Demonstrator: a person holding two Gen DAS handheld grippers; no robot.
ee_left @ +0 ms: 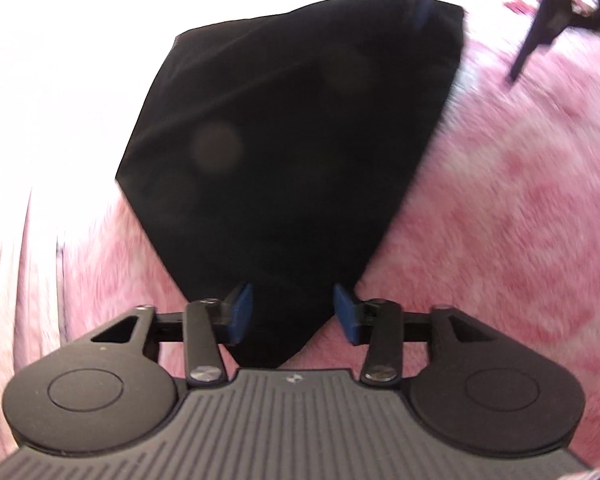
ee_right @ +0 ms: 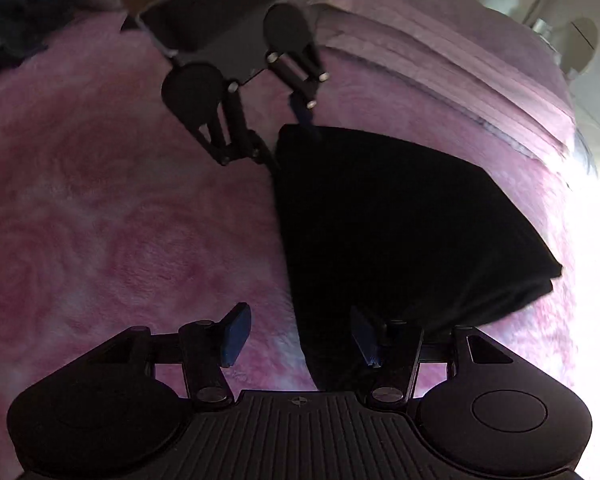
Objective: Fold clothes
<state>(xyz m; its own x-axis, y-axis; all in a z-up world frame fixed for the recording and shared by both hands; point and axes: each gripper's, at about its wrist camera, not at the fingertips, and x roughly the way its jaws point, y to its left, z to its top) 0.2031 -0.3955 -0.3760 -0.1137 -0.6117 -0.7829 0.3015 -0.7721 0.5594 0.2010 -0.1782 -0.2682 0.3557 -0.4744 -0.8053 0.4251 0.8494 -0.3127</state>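
A black garment (ee_left: 296,148) lies folded flat on a fuzzy pink blanket (ee_left: 520,208). My left gripper (ee_left: 294,314) is open, its blue pads (ee_left: 240,312) on either side of the garment's near corner. In the right wrist view the same garment (ee_right: 400,232) lies to the right, and my right gripper (ee_right: 300,334) is open at its near edge, with one pad (ee_right: 366,336) over the cloth. The left gripper also shows in the right wrist view (ee_right: 296,132) at the garment's far corner. The right gripper shows blurred in the left wrist view (ee_left: 472,36) at the far corner.
A lighter pink folded sheet (ee_right: 440,64) lies along the far side of the blanket. A dark pile of clothes (ee_right: 16,12) sits at the top left in the right wrist view. A bright white area (ee_left: 60,80) lies left of the garment.
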